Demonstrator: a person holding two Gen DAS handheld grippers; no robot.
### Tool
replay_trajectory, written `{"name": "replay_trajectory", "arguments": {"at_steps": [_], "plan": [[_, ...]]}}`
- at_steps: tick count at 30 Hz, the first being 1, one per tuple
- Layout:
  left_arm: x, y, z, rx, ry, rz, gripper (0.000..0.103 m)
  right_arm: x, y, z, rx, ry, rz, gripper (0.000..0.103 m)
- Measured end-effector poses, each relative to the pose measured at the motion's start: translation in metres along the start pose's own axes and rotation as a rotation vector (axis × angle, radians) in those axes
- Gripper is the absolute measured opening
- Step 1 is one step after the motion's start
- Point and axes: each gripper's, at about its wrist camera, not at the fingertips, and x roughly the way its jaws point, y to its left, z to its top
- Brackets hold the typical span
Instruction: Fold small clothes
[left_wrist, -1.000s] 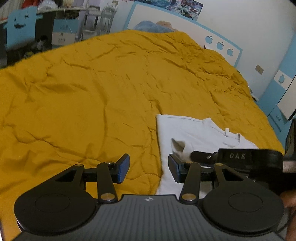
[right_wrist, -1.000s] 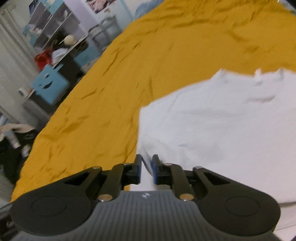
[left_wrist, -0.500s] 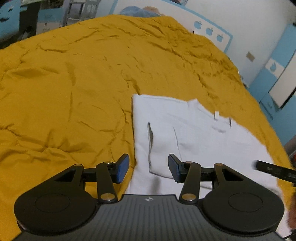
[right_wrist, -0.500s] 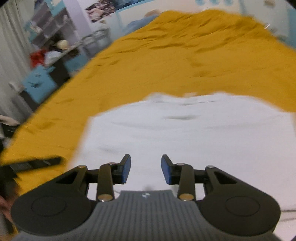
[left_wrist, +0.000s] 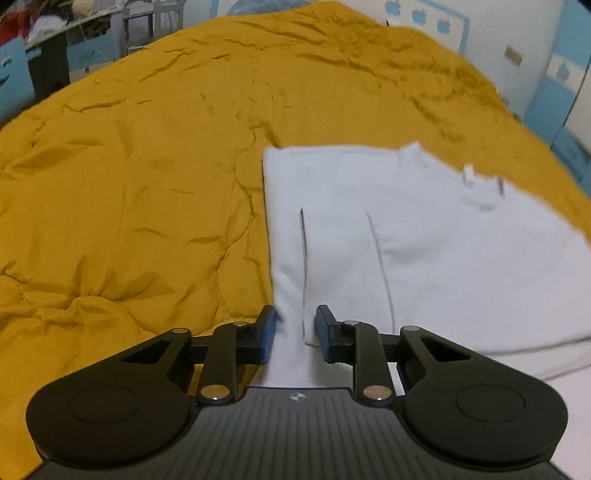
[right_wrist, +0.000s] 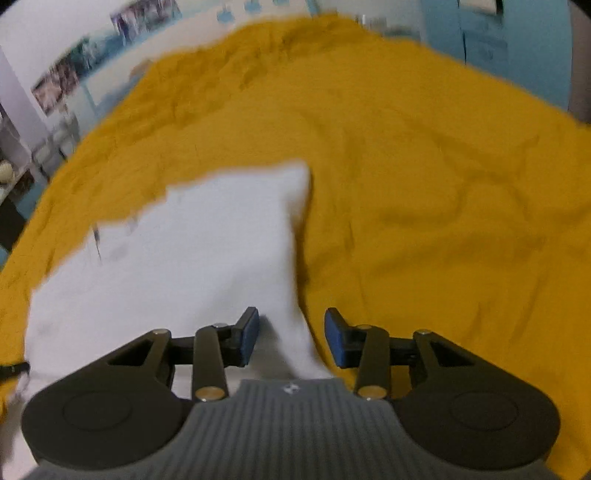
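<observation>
Now we have both claws parted over the near end of the shirt (left_wrist: 424, 251), nothing gripped. Between the left claw (left_wrist: 294, 336) sits its left border; between the right claw (right_wrist: 291, 338), its right border. Its long axis runs straight ahead of us across the quilt (left_wrist: 129, 177), collar farthest.

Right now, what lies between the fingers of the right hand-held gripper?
In the right wrist view, the white shirt's right edge runs between the open right hand-held gripper's fingers, with yellow blanket beside it.
</observation>
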Motion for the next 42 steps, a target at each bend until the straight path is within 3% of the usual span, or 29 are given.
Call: {"name": "replay_trajectory", "arguments": {"at_steps": [5, 13, 16, 17, 19, 25, 31, 36, 42], "plan": [[0.006, -0.004, -0.006, 0.070, 0.035, 0.084, 0.028, 0.011, -0.006, -0.017, -0.074, 0.022, -0.038, 0.021], [-0.014, 0.001, -0.005, 0.048, 0.024, 0.042, 0.027, -0.012, -0.002, -0.017, -0.140, 0.023, -0.092, 0.019], [-0.028, 0.003, -0.008, 0.060, 0.022, 0.037, 0.027, -0.025, -0.002, -0.018, -0.147, 0.028, -0.094, 0.011], [-0.034, 0.003, -0.008, 0.071, 0.020, 0.034, 0.027, -0.028, -0.002, -0.019, -0.151, 0.039, -0.109, 0.003], [-0.047, 0.003, -0.010, 0.093, 0.011, 0.025, 0.027, -0.037, -0.003, -0.023, -0.171, 0.040, -0.132, 0.003], [-0.096, -0.003, -0.017, 0.160, -0.021, -0.037, 0.033, -0.086, -0.005, -0.027, -0.234, 0.012, -0.070, 0.009], [-0.146, -0.017, -0.037, 0.280, -0.051, -0.089, 0.040, -0.146, 0.013, -0.038, -0.408, -0.008, 0.011, 0.009], [-0.183, -0.031, -0.068, 0.380, -0.067, -0.168, 0.051, -0.192, 0.029, -0.068, -0.573, -0.017, 0.079, 0.015], [-0.204, -0.052, -0.116, 0.573, -0.053, -0.230, 0.061, -0.225, 0.048, -0.124, -0.735, 0.017, 0.157, 0.031]]}}
